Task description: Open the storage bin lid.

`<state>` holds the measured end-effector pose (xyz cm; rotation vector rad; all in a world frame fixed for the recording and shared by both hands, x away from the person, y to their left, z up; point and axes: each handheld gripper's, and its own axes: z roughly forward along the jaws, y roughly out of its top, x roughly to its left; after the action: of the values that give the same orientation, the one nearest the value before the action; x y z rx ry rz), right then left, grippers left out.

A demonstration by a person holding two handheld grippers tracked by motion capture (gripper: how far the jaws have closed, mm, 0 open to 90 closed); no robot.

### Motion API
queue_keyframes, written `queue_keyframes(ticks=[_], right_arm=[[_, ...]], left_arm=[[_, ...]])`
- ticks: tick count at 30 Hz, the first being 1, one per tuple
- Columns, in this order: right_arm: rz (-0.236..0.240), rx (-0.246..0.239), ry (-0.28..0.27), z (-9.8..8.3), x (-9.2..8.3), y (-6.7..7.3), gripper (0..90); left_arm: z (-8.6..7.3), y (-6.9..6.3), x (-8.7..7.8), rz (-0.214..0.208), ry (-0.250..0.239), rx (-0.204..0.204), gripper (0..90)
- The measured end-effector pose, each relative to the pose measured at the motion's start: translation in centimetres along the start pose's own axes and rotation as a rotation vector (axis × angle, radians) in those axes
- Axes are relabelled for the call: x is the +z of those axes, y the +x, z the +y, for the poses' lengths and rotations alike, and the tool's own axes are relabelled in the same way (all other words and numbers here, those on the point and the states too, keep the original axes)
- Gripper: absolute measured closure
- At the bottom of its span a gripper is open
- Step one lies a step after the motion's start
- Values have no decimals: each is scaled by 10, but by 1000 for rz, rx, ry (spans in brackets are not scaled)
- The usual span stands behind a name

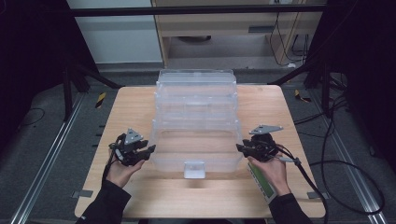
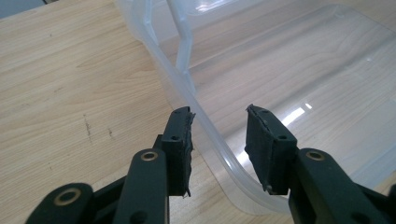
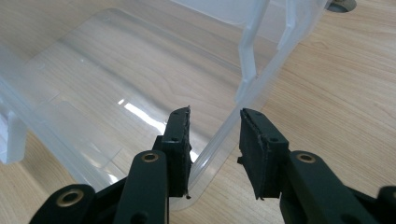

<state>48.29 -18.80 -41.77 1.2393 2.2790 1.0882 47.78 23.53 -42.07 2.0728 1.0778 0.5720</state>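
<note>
Both forearms, in dark sleeves, come in over the table's near edge. The left hand (image 1: pixel 122 171) holds the left gripper (image 1: pixel 150 152) toward the near left corner, its tips pointing inward to the table's middle. The right hand (image 1: pixel 273 172) holds the right gripper (image 1: pixel 239 148) toward the near right corner, pointing inward too, mirroring the other. In each gripper view the two black jaws stand parted, with a clear gap between the pads.
</note>
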Motion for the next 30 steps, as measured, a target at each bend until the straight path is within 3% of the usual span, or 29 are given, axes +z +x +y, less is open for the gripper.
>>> queue_keyframes(ticks=[17,25,30], right_arm=[[5,-17,15,-2,-5,4,650],[4,-18,11,-2,-5,4,648],[21,-12,-15,0,-11,3,647]], left_arm=[[-6,-9,-11,15,-13,-7,652],[-5,-7,-10,15,-15,7,644],[-2,-6,-17,10,-49,11,602]])
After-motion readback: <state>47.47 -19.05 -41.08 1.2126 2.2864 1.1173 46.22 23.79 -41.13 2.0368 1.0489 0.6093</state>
